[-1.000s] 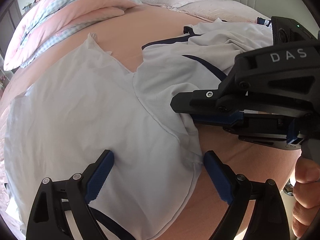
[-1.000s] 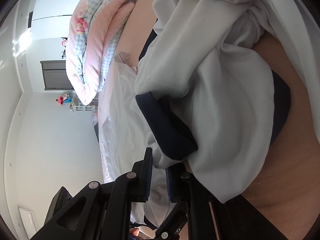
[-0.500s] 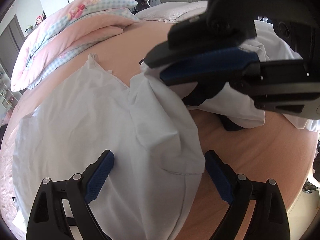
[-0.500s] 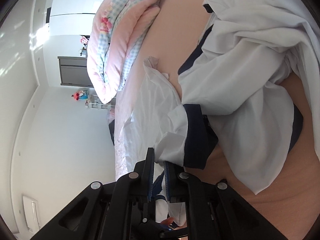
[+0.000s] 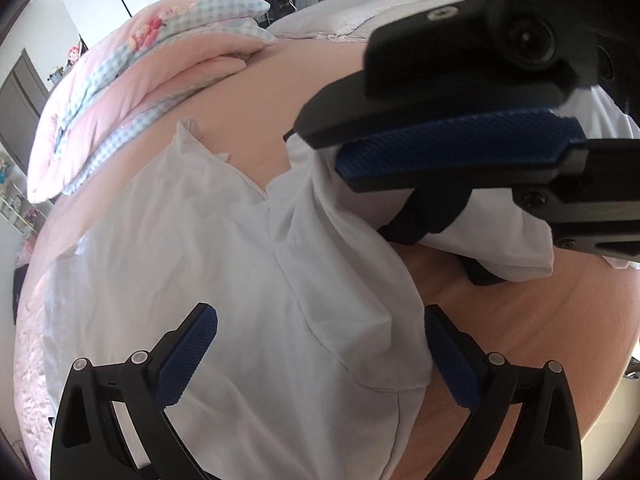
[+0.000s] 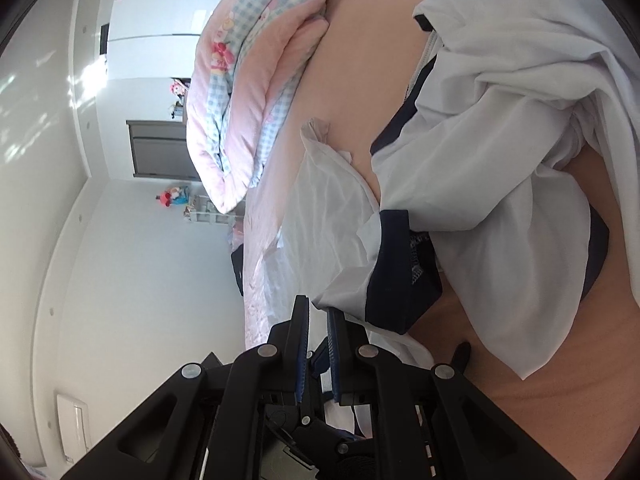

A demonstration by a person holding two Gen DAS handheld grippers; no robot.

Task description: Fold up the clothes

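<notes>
The white garment (image 5: 248,280) lay spread on the bed (image 5: 320,80), and everything else is placed from it. The left tool (image 5: 320,356) hung just above its near edge with its jaws opening wide; cloth lay under and between the blue pads but neither pad pressed on it, so that tool held nothing. The right tool (image 6: 318,332) was clenched nearly shut on a bunched fold of the garment next to the navy cuff (image 6: 400,272), lifting that sleeve off the bed at the garment's far right side.

The grip looked thin: only a small pinch of cloth sat between the right tool's narrow pads. If the sleeve were pulled across too briskly, I judged the fabric could slide out and the sleeve drop in a heap. Since the left tool pinned nothing, a pull on the sleeve could also drag the flat body of the garment and spoil its lay. The loose folds hanging beyond the cuff might tuck under and fold in crooked.

The cloth looked light, smooth and thin, creasing into soft ridges, with a stitched seam running down it and dark navy trim. The pads were blue with a fine knurled texture on black frames. Beyond the garment's far edge lay a puffy pink and blue checked quilt (image 5: 152,64), folded, on the plain peach sheet.
</notes>
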